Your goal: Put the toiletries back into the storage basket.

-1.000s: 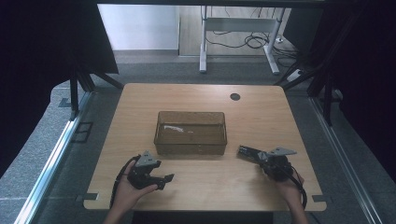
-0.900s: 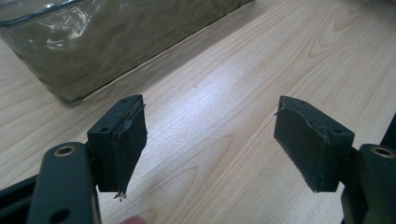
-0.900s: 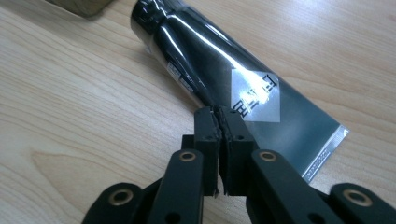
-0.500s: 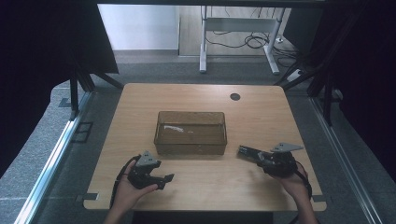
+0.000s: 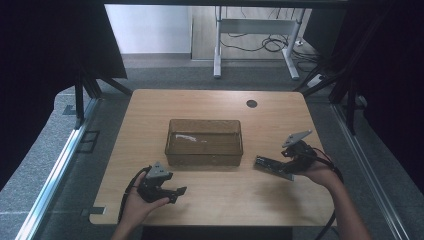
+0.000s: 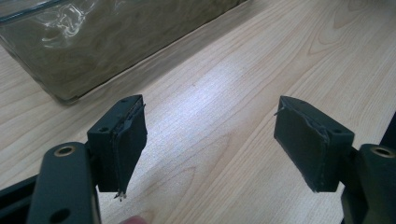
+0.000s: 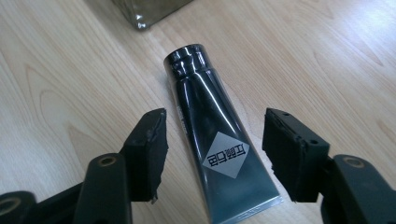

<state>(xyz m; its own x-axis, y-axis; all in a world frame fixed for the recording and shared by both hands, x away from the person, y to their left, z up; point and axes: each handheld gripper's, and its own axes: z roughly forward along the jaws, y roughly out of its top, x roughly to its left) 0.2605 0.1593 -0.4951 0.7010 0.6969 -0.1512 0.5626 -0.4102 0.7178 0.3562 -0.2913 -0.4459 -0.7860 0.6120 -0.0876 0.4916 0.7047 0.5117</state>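
Note:
A black squeeze tube (image 7: 212, 130) with a silver diamond label lies flat on the wooden table (image 5: 215, 205), cap pointing at the bin. My right gripper (image 7: 212, 156) is open, one jaw on each side of the tube's lower half, neither one touching it. From above, the tube (image 5: 267, 164) lies right of the bin, with the right gripper (image 5: 285, 169) tilted down over its near end. My left gripper (image 5: 178, 195) rests open near the front left edge. In its own view the left gripper (image 6: 210, 144) has only bare wood between its jaws.
A brown-tinted clear bin (image 5: 204, 141) stands at the table's middle with a small white item (image 5: 182, 137) inside; its corner (image 6: 93, 42) is close ahead of the left gripper. A dark cable hole (image 5: 251, 103) sits at the back right.
The right hand has lifted and tilted its gripper steeper over the tube, raising the grey plate. The tube and the left gripper stay where they were.

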